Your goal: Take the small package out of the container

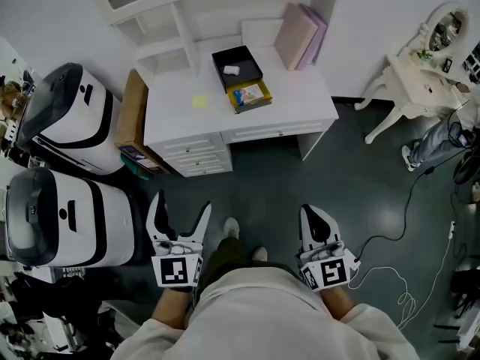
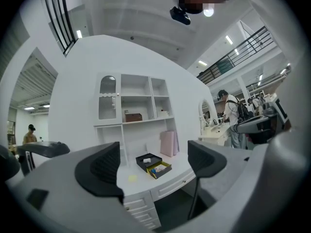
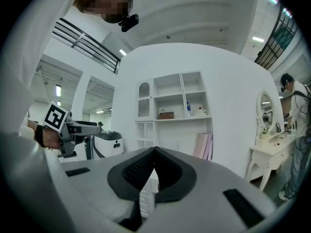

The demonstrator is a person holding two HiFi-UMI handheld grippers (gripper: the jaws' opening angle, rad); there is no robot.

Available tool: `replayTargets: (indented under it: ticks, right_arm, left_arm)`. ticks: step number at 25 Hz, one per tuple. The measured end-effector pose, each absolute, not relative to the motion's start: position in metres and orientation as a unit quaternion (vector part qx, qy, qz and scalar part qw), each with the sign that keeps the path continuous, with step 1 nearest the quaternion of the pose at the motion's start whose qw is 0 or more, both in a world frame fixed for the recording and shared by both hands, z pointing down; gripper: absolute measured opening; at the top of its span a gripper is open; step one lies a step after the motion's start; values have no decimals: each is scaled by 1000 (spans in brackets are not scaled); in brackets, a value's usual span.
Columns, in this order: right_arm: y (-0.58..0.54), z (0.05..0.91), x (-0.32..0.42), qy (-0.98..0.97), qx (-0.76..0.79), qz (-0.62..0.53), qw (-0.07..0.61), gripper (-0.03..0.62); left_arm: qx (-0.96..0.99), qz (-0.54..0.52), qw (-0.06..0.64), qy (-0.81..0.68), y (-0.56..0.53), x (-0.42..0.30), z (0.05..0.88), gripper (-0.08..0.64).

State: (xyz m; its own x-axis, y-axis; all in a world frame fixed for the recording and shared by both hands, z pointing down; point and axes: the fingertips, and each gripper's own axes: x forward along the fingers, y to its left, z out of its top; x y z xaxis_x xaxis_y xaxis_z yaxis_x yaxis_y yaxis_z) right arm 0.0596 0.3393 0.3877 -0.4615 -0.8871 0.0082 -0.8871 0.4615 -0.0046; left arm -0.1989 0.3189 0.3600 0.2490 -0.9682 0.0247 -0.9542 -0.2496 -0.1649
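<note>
A black open container (image 1: 237, 67) (image 2: 148, 160) sits on the white desk (image 1: 300, 103), with a small white package (image 1: 231, 70) inside it. Touching its front is a yellow-rimmed box (image 1: 250, 95) (image 2: 159, 169) with blue and yellow contents. Both grippers hang low over the floor, well short of the desk. My left gripper (image 1: 178, 213) (image 2: 153, 161) stands open, jaws spread wide with nothing between them. My right gripper (image 1: 318, 217) (image 3: 154, 166) is shut, its pads meeting at the tips and holding nothing.
A yellow sticky note (image 1: 199, 100) lies on the desk's left part, pink books (image 1: 298, 36) lean at the back. Two white machines (image 1: 67, 163) stand to the left, a cardboard box (image 1: 132, 118) beside the desk. A cable (image 1: 405, 201) runs over the floor at right, near a white vanity table (image 1: 409, 81).
</note>
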Motion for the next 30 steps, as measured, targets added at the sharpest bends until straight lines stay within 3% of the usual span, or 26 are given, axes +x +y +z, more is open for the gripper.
replayTargets:
  ticks: [30]
  right_arm:
    - [58,374,14,-816,577,-3,34,24]
  left_arm:
    - [-847,-95,19,522,5,-215,386,436]
